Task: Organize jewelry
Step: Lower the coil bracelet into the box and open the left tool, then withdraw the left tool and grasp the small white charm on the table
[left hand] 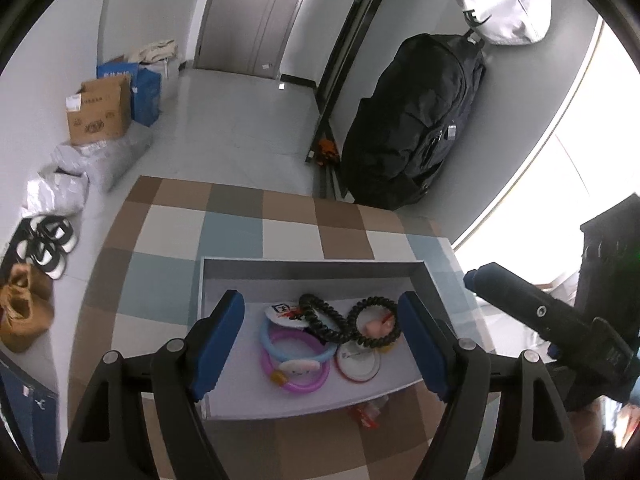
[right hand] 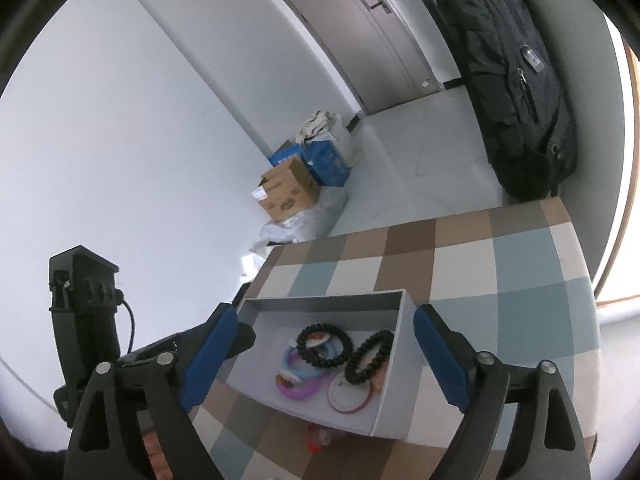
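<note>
above the tray [left hand: 208, 280] my left gripper [left hand: 322, 346] and right gripper [right hand: 320, 364] hang wide open, empty; most jewelry's in, i'd fetch the red piece [left hand: 366, 414] beside it next.

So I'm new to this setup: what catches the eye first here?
The grey box on the checked table, holding black coil bands, a pink ring and a blue ring. Both grippers, left and right, hang open over it. A small red item lies just outside.
</note>
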`<state>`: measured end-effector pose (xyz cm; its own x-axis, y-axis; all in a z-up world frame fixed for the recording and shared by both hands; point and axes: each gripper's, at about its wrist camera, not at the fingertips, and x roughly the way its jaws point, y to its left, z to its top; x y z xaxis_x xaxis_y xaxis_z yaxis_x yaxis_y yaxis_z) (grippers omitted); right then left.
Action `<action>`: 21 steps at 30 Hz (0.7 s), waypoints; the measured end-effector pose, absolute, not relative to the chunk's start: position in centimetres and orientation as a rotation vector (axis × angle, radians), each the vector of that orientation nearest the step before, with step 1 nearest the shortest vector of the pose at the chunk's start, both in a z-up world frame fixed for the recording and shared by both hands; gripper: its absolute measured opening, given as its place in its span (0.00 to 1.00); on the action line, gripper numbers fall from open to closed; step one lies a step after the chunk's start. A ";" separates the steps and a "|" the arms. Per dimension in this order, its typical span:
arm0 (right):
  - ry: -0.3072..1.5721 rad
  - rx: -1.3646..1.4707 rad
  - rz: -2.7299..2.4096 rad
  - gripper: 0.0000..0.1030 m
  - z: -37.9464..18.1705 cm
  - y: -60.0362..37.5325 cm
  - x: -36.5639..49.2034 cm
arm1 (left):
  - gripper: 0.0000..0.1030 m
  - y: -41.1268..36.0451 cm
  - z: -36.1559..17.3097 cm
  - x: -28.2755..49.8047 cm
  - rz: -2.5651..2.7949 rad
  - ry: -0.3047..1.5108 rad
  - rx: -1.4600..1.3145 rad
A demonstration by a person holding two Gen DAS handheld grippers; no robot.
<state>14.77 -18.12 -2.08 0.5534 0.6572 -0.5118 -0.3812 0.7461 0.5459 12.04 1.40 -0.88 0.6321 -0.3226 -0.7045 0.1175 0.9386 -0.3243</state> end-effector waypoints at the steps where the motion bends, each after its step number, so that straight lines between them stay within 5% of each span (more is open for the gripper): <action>1: 0.762 0.395 0.631 0.90 -2.1 -18.2 14.6 | 0.73 1.3 -0.9 11.9 -0.252 0.852 -0.249; 21: 0.777 0.286 0.580 1.00 -2.6 -18.5 9.3 | 0.74 2.1 -1.3 6.5 -0.111 0.819 -0.178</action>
<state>9.33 -18.50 -2.60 0.5685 0.5885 -0.5748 -0.3844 0.8078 0.4469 6.46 2.07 -1.28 0.6782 -0.1671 -0.7156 0.0298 0.9792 -0.2005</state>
